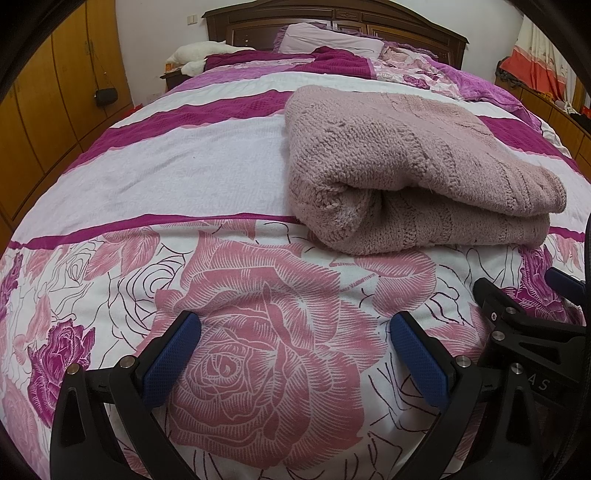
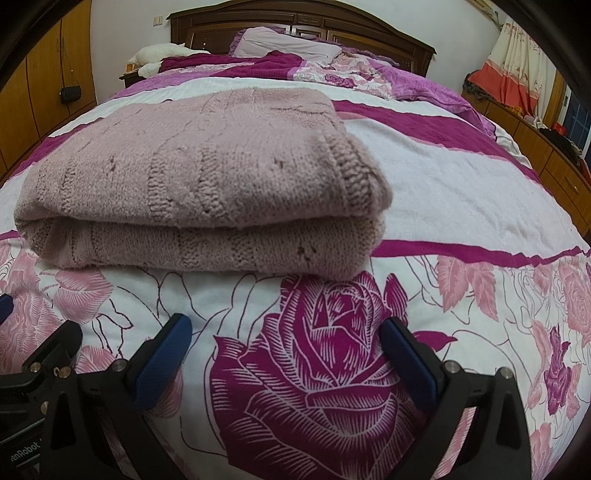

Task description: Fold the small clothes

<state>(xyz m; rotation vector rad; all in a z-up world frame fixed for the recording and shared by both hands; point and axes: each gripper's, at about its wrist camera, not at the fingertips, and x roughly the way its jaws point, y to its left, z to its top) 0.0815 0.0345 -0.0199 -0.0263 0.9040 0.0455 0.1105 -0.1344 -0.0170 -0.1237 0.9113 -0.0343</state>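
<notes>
A dusty-pink knitted sweater (image 1: 406, 166) lies folded in a thick stack on the floral bedspread (image 1: 184, 173). In the left wrist view it sits ahead and to the right; in the right wrist view the sweater (image 2: 199, 184) fills the left middle. My left gripper (image 1: 295, 325) is open, a short way in front of the sweater, with only bedspread between its blue pads. My right gripper (image 2: 286, 328) is open too, just short of the sweater's near edge. The right gripper (image 1: 524, 314) shows at the right edge of the left wrist view. Neither gripper touches the sweater.
Pillows (image 2: 291, 46) and a bunched quilt (image 2: 351, 74) lie by the dark wooden headboard (image 2: 295, 18). Wooden wardrobes (image 1: 40, 110) line the left wall, with a small black bag (image 1: 105, 96) hanging there. A low cabinet (image 2: 546, 155) and curtain (image 2: 513, 66) stand at right.
</notes>
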